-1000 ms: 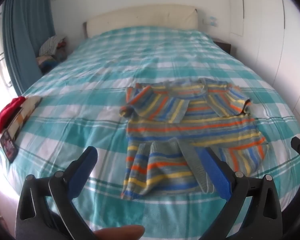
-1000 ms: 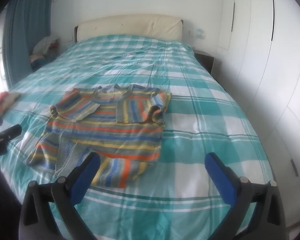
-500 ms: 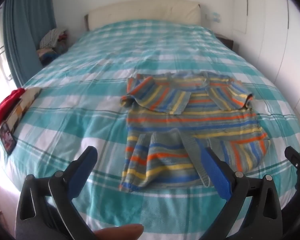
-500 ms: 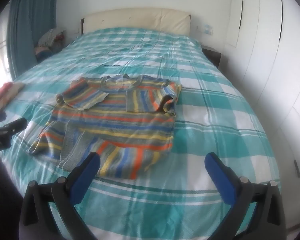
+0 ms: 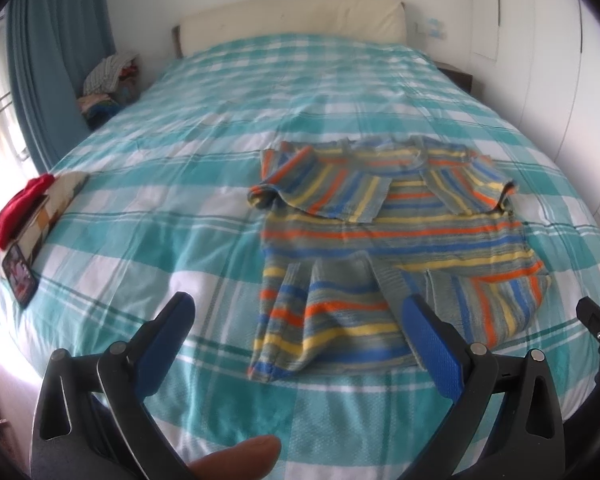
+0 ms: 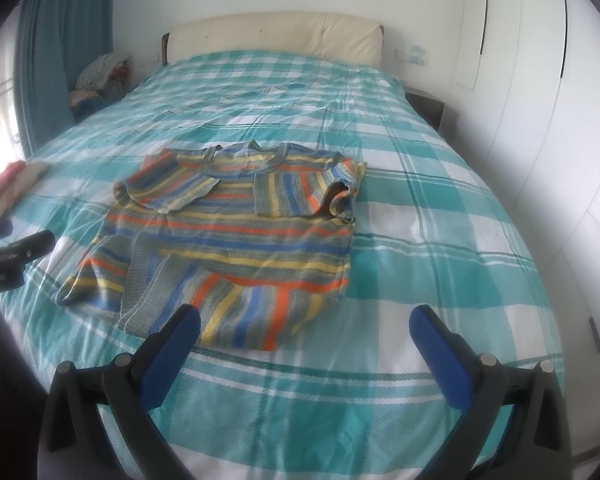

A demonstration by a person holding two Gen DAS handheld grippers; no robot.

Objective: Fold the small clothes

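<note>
Left wrist view: striped sweater [image 5: 396,240] now nearer, both tools gaping.

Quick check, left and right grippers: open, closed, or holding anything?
Left gripper: open, holding nothing, above the striped sweater.
Right gripper: open, holding nothing.

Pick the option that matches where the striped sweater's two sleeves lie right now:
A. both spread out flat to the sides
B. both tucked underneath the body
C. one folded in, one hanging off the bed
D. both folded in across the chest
D: on the striped sweater, the left sleeve and the right sleeve each lie folded inward over the chest, on the plaid bedspread.
</note>
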